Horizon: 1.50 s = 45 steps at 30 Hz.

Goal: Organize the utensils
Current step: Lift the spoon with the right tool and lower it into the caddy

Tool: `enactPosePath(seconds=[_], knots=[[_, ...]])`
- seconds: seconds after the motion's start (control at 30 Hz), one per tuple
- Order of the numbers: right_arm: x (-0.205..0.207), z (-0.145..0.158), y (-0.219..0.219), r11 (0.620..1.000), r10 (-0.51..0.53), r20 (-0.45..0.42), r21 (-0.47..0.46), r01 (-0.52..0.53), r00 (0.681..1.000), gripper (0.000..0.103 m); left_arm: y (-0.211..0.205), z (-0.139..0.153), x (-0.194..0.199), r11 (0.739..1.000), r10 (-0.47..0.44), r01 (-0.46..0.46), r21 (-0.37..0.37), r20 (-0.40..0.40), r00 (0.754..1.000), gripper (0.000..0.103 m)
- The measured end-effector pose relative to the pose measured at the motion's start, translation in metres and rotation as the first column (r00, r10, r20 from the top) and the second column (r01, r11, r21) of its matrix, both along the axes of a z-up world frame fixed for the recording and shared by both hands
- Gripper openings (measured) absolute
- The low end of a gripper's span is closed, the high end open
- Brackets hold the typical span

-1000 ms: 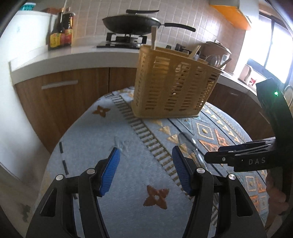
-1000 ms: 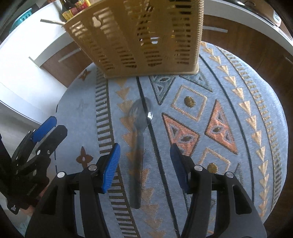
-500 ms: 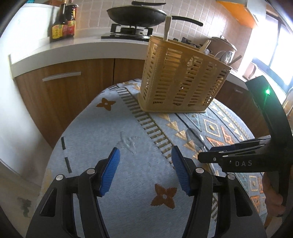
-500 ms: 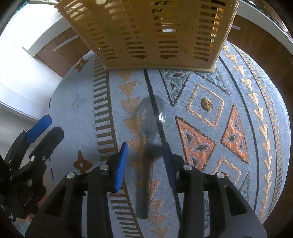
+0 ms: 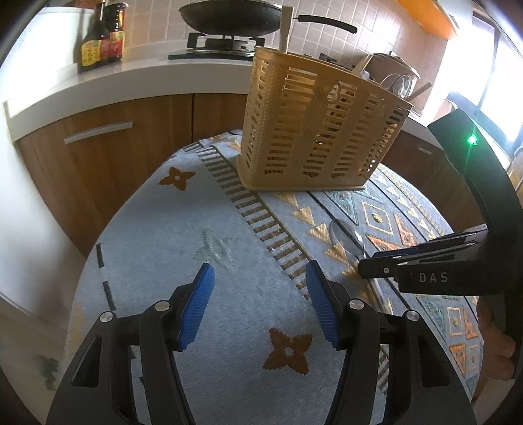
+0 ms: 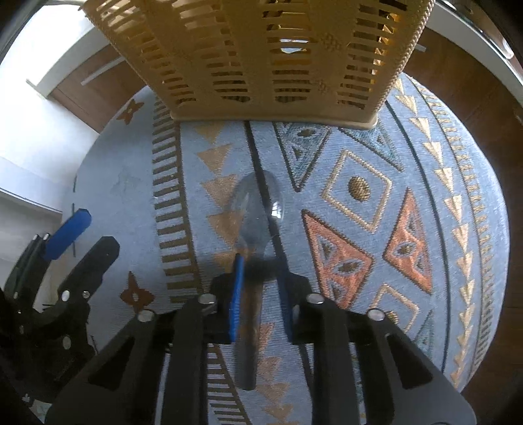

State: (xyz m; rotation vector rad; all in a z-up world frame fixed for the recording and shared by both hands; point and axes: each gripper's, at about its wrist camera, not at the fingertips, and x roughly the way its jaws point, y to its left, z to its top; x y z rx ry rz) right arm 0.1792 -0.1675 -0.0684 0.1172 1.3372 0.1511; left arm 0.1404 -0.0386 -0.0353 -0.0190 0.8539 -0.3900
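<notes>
A clear plastic spoon lies on the patterned cloth, bowl toward the yellow slotted utensil basket. My right gripper is down over the spoon's neck with its blue pads closed in on both sides of the handle. In the left wrist view the spoon's bowl shows just ahead of the right gripper's black fingers. The basket stands behind it with several utensils inside. My left gripper is open and empty above the cloth, left of the spoon.
The round table is covered by a blue patterned cloth. Behind it run a white counter with wooden cabinets, a wok on a stove and sauce bottles.
My right gripper moved forward and down and narrowed from wide open onto the spoon's handle. My left gripper stayed open and its view shifted slightly.
</notes>
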Motion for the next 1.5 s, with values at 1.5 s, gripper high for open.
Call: enactPosePath(seconds=[1.5], knots=[[-0.048,0.199,-0.074,0.938,-0.299,0.801,0.346,0.005,0.518,0.01,-0.014,0.048,-0.002,0.991,0.085,-0.044,-0.125,0.341,0.936,0.047]])
